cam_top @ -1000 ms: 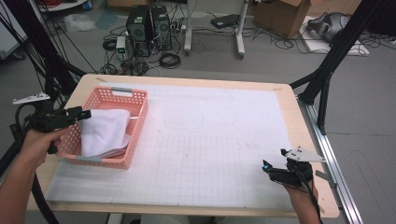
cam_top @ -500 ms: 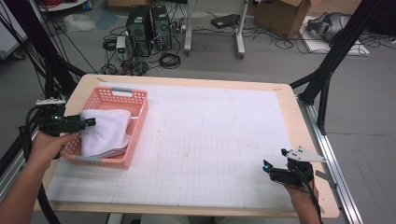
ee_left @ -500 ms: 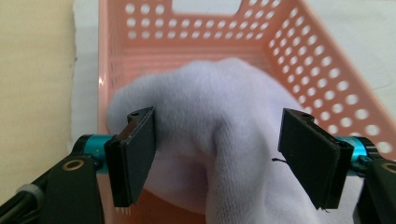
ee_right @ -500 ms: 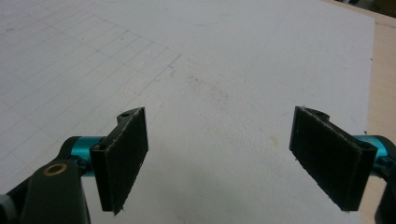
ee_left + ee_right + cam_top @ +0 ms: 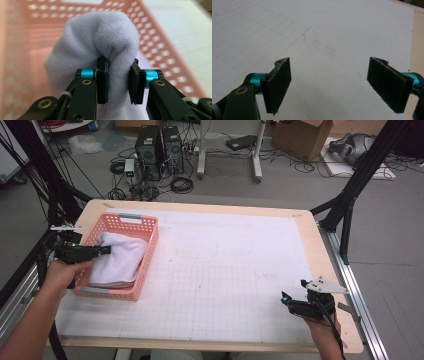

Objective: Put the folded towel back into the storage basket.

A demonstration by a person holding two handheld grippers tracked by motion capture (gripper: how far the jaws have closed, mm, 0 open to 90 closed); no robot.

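In the left gripper view we see the left gripper (image 5: 117, 82) with its jaws drawn narrow, both pads pressing a fold of the white towel (image 5: 100, 45) that bulges up between and above them; the jaws have just been closing onto it. In the high view we find the same left gripper (image 5: 102, 250) at the table's nine o'clock side, reaching over the near-left wall of the pink basket (image 5: 142, 222).

The right gripper (image 5: 329, 85) stands with its jaws wide apart, nothing between them but bare white mat. From above we place the right gripper (image 5: 290, 302) at about four o'clock on the table, low over the mat.

The pink basket, perforated along its walls, holds the towel (image 5: 120, 262), which lies bunched inside it and takes up most of its floor.

The table (image 5: 325, 270) is light wood, covered by a white gridded mat (image 5: 230, 275). Beyond its twelve o'clock edge we see computer towers (image 5: 160, 150), loose cables on a grey floor, and a cardboard box (image 5: 297, 135) toward one o'clock.
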